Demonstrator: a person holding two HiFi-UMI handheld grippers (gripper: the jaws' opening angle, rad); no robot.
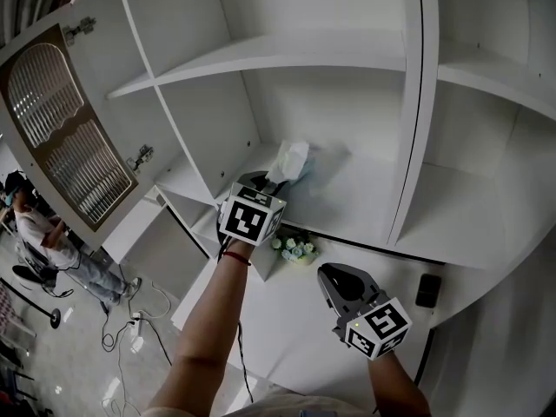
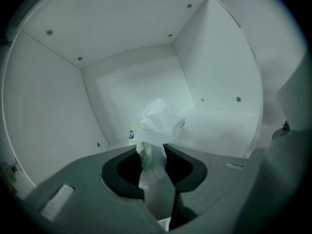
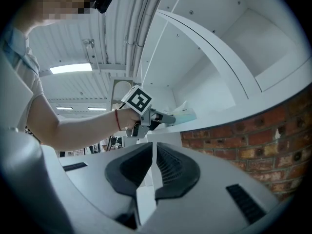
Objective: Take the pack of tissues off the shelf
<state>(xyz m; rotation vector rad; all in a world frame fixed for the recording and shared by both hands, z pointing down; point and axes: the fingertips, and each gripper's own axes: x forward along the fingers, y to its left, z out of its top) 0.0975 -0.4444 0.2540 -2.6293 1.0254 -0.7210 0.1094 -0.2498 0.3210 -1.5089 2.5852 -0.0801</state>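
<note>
Left gripper (image 2: 155, 164) pinches the tissues (image 2: 157, 123) on the shelf (image 1: 347, 200), jaws narrow; right gripper (image 3: 152, 161) below the shelf, jaws nearly together, empty.

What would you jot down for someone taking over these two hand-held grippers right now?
Left gripper: shut on the pack of tissues, reaching into the cupboard.
Right gripper: shut, empty, held low in front.
Pack: sitting on the white shelf.
Done: pack gripped.
To do: pull it off the shelf.
</note>
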